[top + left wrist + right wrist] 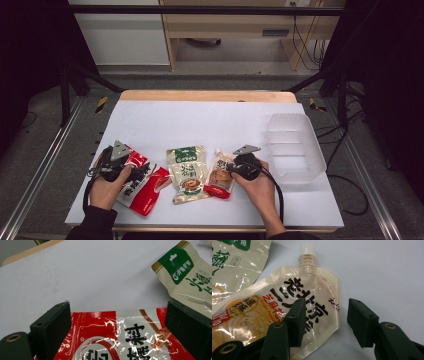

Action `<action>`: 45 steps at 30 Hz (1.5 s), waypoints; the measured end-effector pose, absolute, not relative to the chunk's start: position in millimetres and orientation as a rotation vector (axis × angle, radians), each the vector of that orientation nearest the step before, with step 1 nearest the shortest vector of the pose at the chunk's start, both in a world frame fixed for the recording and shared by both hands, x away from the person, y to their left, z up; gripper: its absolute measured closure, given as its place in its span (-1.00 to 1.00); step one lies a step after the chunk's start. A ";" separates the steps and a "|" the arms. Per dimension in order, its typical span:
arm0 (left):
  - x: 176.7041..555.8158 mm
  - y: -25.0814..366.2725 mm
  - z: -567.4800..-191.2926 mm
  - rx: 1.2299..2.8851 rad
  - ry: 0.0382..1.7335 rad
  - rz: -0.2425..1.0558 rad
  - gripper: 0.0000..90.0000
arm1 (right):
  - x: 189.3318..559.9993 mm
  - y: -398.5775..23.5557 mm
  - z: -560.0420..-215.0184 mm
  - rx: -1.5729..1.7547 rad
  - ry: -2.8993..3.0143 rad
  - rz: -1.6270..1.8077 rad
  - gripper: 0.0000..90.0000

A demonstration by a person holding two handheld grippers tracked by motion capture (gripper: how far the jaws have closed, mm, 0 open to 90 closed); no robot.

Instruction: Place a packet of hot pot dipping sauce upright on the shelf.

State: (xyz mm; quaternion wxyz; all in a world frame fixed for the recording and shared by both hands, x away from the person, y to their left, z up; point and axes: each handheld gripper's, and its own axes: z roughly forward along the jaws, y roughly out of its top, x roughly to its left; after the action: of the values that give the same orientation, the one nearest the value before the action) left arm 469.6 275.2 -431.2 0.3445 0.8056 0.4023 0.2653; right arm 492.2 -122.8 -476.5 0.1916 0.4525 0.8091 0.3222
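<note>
the right tongs [324, 322] straddle the spout pouch's [287, 307] edge, half open, not yet gripping; it lies just right of the green packet [187, 172]. next: close, lift. left tongs [117, 332] gape over the red packet [120, 337].

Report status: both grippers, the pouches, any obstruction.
Left gripper open over red pouch. Right gripper open, straddling spouted pouch edge. Nothing obstructing.

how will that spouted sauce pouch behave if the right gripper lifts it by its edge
The spouted pouch looks like soft, glossy film, so it will probably sag and might slip between the right gripper jaws. Its bulging body suggests paste inside, likely heavy for its size. Lying flat, it should not roll.
</note>
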 end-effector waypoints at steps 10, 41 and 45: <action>468.8 270.6 -429.3 2.104 1.029 0.680 -0.84 | 488.3 -122.1 -475.4 1.229 2.295 0.906 0.82; 471.9 200.7 -395.0 2.285 0.674 0.464 -0.62 | 451.5 -105.1 -371.3 0.703 2.287 1.194 1.00; 475.7 195.1 -385.1 2.318 0.619 0.468 -0.60 | 456.4 -100.6 -370.6 0.689 2.301 1.202 1.00</action>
State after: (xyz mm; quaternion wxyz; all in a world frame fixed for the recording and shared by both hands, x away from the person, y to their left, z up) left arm 475.7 195.1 -385.1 0.3415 0.8913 0.2379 0.1799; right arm 456.4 -100.6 -370.6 0.2258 0.2500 0.8344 0.4361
